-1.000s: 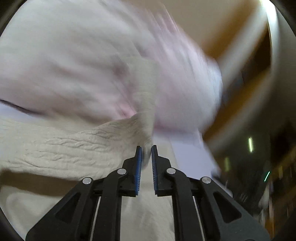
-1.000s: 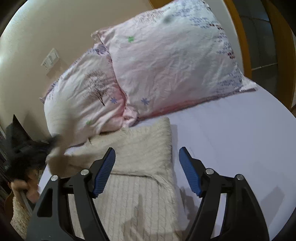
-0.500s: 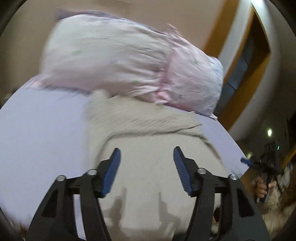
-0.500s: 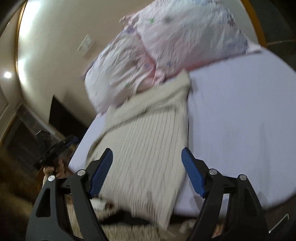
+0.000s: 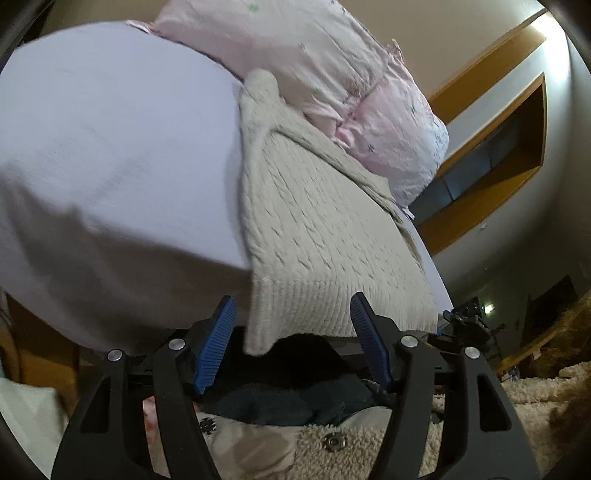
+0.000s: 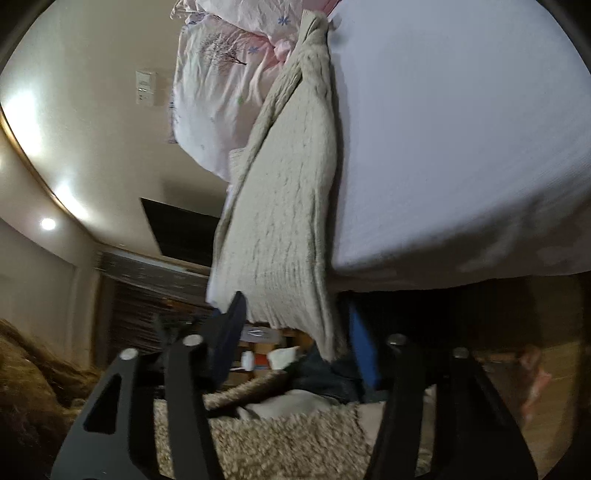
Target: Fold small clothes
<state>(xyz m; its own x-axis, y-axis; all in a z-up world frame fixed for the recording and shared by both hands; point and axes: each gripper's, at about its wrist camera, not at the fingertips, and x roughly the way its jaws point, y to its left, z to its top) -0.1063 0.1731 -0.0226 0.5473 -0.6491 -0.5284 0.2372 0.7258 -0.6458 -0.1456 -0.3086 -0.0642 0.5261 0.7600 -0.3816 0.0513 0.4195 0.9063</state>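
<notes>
Sweater (image 5: 325,236) on bed (image 5: 110,147), hem overhanging edge.
Left gripper (image 5: 291,343) and right gripper (image 6: 295,339) both stood wide, holding nothing.

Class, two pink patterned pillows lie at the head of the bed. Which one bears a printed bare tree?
The pink pillow nearer the wall switch shows a dark bare-branched tree; the other pillow, beside the cream knitted sweater, shows only small flowers.

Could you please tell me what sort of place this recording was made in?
Most likely a bedroom: a bed with a lavender sheet, two floral pillows at its head, and a cream knit sweater lying on it.
</notes>
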